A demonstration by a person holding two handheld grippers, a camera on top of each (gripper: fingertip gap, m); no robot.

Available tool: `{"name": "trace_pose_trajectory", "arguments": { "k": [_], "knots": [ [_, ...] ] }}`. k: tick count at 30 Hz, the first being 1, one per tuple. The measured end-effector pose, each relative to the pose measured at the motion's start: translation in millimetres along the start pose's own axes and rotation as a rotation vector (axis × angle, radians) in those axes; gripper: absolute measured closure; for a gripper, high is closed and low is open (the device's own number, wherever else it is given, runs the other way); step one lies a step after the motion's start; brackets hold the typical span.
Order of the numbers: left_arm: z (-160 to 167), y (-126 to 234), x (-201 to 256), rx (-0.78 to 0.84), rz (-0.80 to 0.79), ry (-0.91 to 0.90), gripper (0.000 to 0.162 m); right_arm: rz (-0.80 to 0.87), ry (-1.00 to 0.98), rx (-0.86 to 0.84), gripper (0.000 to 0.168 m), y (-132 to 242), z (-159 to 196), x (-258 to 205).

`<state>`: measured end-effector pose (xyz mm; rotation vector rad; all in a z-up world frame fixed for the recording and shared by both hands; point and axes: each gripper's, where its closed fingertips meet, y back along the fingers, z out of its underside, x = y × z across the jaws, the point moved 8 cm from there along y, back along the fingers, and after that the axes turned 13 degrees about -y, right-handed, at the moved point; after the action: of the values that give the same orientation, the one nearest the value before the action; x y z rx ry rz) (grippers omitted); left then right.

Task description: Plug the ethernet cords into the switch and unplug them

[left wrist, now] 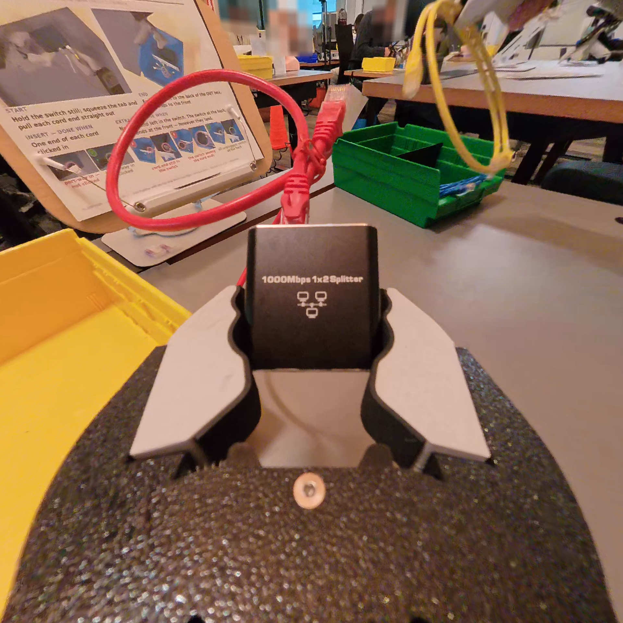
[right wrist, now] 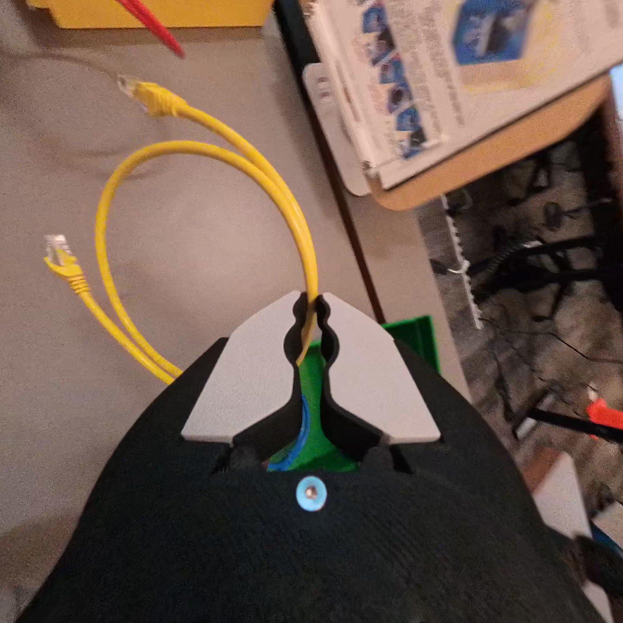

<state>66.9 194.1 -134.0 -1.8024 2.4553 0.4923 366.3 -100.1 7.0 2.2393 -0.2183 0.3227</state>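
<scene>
A lab: rows of worktables (left wrist: 505,97), parts bins (left wrist: 414,175), instruction board (left wrist: 135,101).

Left claw (left wrist: 312,323) is spread wide around its load; right claw (right wrist: 312,298) is pinched nearly closed.

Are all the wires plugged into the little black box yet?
Partly. One end of the red looped cord looks plugged into the black metal box held by the left tool. The right tool carries the yellow looped cord, both plugs free. Plugging it, then unplugging, remains.

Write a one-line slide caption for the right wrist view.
Right gripper pinches a looped yellow ethernet cord mid-cable above the grey table, both plugs dangling free.
</scene>
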Motion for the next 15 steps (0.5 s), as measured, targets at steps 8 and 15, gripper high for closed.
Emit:
{"name": "trace_pose_trajectory", "arguments": {
  "k": [8, 15],
  "knots": [
    [-2.2, -9.6, 9.1, -0.009, 0.029, -0.014, 0.088, 0.485, -0.176, 0.037, 0.162, 60.2, 95.9, 72.7],
    [-5.6, -14.6, 18.1, -0.027, 0.049, -0.043, 0.088, 0.527, -0.26, -0.035, 0.162, -9.9, 172.2, 64.5]
  ]
}}
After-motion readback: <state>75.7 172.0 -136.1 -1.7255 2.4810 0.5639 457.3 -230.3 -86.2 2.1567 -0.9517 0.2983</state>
